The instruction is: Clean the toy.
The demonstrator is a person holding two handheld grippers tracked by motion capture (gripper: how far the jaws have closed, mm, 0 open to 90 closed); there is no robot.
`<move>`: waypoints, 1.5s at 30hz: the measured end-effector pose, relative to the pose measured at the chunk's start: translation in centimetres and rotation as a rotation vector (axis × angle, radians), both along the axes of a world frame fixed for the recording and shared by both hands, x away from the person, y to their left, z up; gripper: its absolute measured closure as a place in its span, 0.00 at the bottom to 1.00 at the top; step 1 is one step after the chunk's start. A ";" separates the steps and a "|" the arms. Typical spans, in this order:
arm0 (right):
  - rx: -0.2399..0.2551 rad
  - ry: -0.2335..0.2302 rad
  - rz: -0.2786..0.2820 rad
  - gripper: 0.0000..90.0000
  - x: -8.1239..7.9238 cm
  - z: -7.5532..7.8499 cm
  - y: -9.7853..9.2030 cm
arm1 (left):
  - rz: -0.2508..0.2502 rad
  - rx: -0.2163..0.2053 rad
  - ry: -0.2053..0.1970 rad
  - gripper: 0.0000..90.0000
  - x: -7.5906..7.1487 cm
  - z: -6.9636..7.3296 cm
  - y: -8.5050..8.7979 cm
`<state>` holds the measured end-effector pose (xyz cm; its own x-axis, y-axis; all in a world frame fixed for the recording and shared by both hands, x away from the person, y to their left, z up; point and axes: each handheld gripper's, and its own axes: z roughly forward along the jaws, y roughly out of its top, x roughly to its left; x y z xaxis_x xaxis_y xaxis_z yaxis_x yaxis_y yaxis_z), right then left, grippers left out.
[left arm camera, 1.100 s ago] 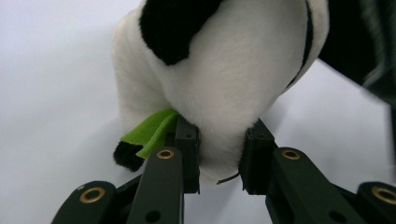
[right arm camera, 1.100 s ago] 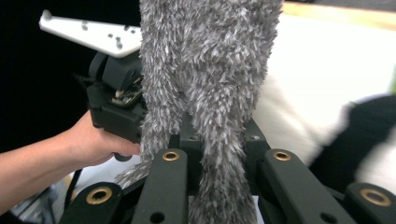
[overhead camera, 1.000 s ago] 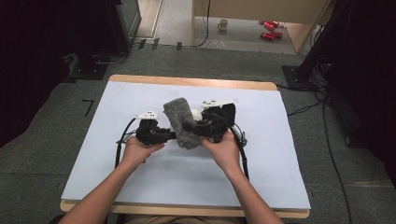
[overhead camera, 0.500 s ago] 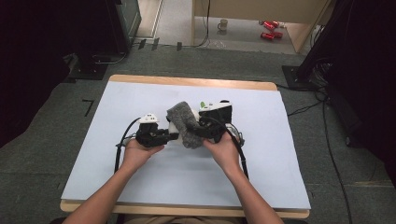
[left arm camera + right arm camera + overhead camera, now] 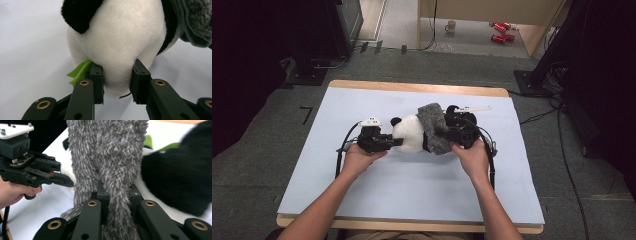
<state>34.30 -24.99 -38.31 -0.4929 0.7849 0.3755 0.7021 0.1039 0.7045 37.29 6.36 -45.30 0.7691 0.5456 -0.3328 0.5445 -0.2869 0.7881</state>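
- Plush panda [image 5: 409, 134] lying on its side near the middle of the pale blue table [image 5: 412, 195], white head end toward the left gripper [image 5: 398, 142], body end toward the right.
- Grey fuzzy garment [image 5: 433, 127], a knit piece by the look of it, wrapped over the panda's midsection and bunched toward the right gripper [image 5: 447, 135].
- In the left gripper view, jaws either side of the white rounded part [image 5: 117, 50], pads [image 5: 97, 75] pressed against the plush, with a green felt leaf [image 5: 78, 71] just beside one pad; jaws just been easing wider, the toy between them and seemingly in contact.
- In the right gripper view, jaws clamped tight on a fold of the grey fabric [image 5: 112, 170], fibres squeezed up between them.
- Step in hand, as judged: drawing the grey garment along the body while the other gripper steadies the head.
- Next move calls for a steady hold at the head and a pull along the toy's length, keeping the fabric from snagging on a black limb [image 5: 180, 177]; whether on or off hard to tell from here.
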 end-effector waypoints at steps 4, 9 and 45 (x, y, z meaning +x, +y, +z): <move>0.031 0.007 -0.046 0.87 -0.1 0.2 -2.0 | -0.003 -0.013 0.013 0.75 0.3 -0.1 0.1; 0.035 0.006 -0.080 0.87 -0.1 0.3 -3.4 | -0.003 -0.016 0.014 0.75 0.4 -0.1 0.1; 0.114 -0.088 -0.126 0.88 -1.3 3.5 -5.4 | 0.018 -0.026 0.017 0.73 0.0 -0.4 0.0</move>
<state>33.02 -30.39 -34.80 -0.4287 0.7973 0.4250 0.6394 -0.0646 0.7661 37.26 6.37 -45.74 0.7532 0.5505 -0.3600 0.5629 -0.2564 0.7857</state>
